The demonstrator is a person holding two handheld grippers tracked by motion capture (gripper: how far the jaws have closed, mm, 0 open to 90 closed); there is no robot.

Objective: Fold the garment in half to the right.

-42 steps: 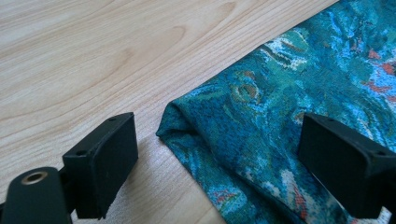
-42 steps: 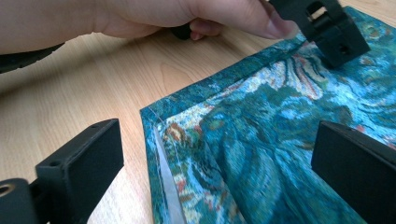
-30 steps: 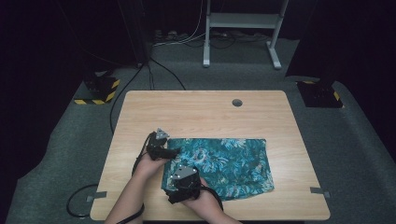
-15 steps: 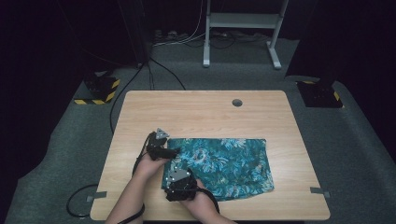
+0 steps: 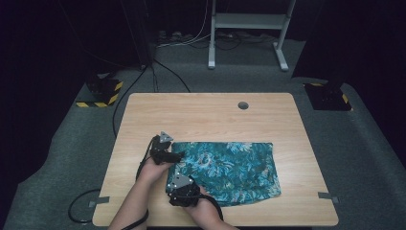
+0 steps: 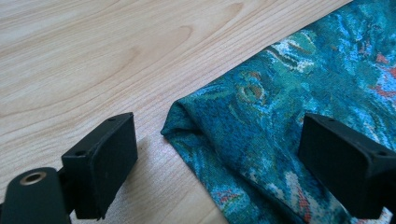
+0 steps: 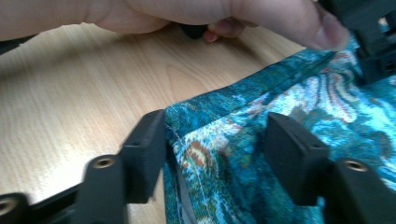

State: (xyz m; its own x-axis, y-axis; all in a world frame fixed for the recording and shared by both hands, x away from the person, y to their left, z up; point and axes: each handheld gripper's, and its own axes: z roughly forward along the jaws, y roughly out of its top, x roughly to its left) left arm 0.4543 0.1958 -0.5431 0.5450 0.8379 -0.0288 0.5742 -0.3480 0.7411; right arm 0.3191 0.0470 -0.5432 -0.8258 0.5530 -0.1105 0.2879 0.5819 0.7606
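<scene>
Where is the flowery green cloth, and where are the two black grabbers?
flowery green cloth [image 5: 230, 165]: high view, middle of the fabric.
left gripper [image 6: 215, 154]: left gripper view, midway between its wide-apart jaws, over the cloth's corner.
right gripper [image 7: 215, 140]: right gripper view, midway between its jaws, at the cloth's edge.

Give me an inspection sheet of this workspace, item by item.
Surface: light wooden table, round grommet hole near its far edge.
Job's things: teal patterned cloth lying flat on the table's near half.
Clutter: nothing seen.
Grippers: left hand-held gripper open, jaws either side of the cloth's corner; right hand-held gripper has just been closing, the cloth's edge between its jaws, not yet pinched.
Cables: black cable looped on the floor.
Surroundings: grey carpet, white stand, dark backdrop.
</scene>
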